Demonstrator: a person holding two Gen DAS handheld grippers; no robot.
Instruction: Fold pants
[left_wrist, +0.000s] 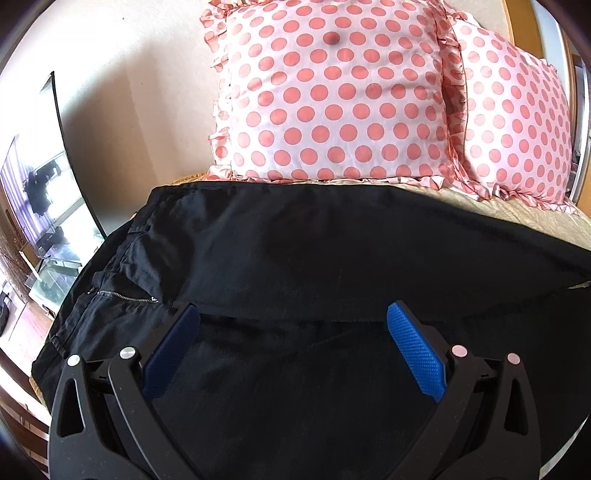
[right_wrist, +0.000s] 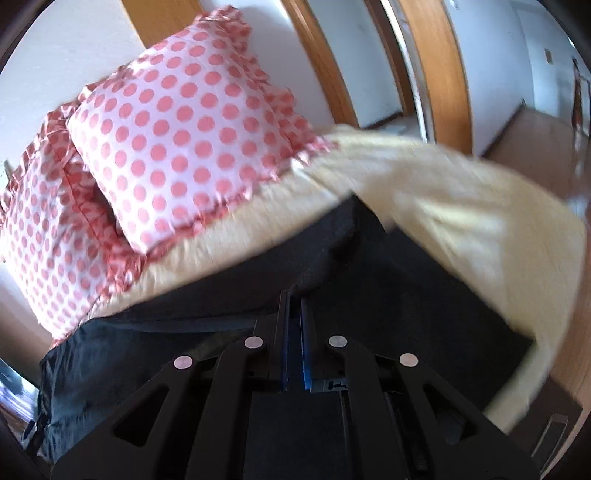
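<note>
bed (left_wrist: 517, 221): a cream quilted cover carries everything; its edge drops away on both sides, so loose cloth dragged too far could slide off.
polka-dot pillows (left_wrist: 332, 96): two frilled pillows lean at the head of the bed, just beyond the far edge of the cloth; a fold thrown too far could land against them and bunch.
black pants (left_wrist: 295, 251): they lie spread across the bed, waistband and zipper (left_wrist: 122, 294) toward the left of the left wrist view, one layer already lapped over another near the tools. The dark cloth hides its own edges, so a misaligned fold is easy to miss.
right tool (right_wrist: 294, 295): pressed together, apparently pinching a raised ridge of the pants, with the view blurred. Risk: only a thin bit of one layer seems caught, so it may slip out, or the lower layer may stay behind and skew the fold.
left tool (left_wrist: 291, 325): spread wide above the pants, holding nothing. Risk: with nothing pinning the cloth, a pull from the right side could drag the whole garment.
</note>
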